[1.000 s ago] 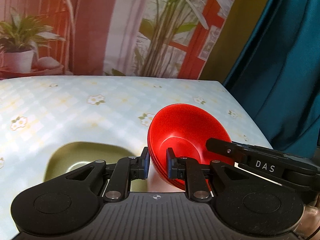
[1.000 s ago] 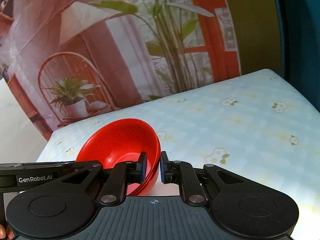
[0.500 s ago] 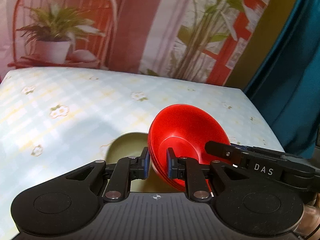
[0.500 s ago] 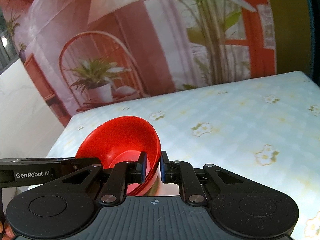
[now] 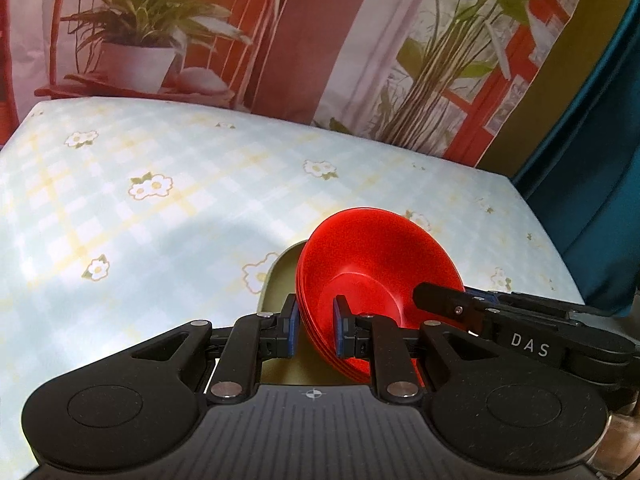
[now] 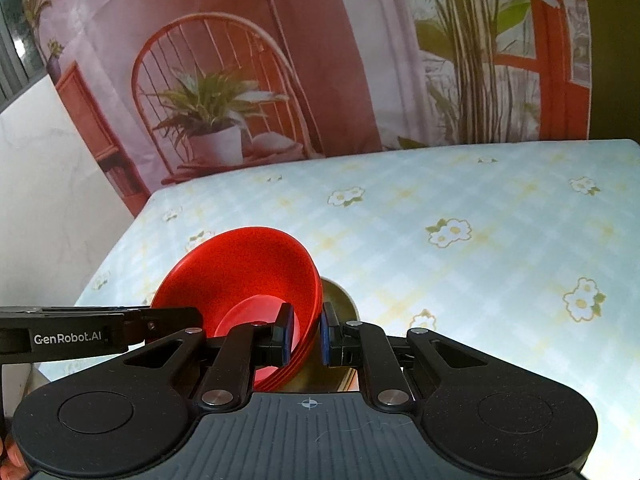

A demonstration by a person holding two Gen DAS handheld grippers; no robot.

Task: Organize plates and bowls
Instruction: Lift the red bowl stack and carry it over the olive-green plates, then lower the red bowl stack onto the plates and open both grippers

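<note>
Both grippers' fingers clamped on opposite rims of red bowls, above olive dish

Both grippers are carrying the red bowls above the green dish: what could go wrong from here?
1. The left gripper and right gripper each pinch only the rim of the red bowls; uneven motion could twist the stack loose.
2. Several nested rims show, so a lower bowl might slip out.
3. The green dish is mostly hidden, so the set-down may land off-centre.
</note>
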